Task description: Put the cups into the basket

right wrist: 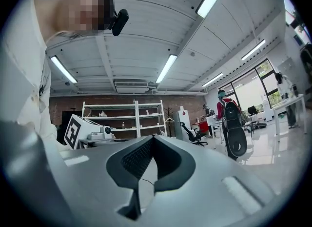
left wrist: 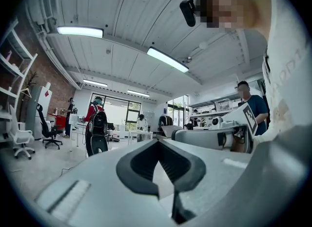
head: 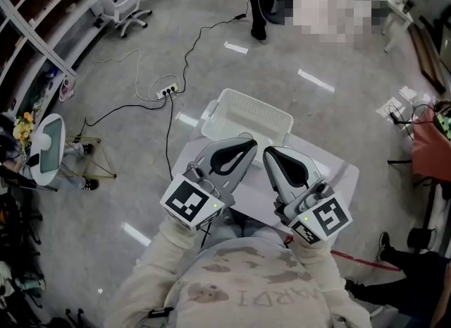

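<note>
While I hold both tools tipped up toward ceiling, left gripper and right gripper each have jaws pressed together, nothing between. Basket sits at far edge of table. Cups not in any view, maybe hidden under tools. My plan: tilt both down, locate cup, spread jaws before approach, then descend on rim squarely.

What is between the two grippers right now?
Nothing is held there. In the head view, only table shows in the gap between the left gripper and right gripper, both shut.
</note>
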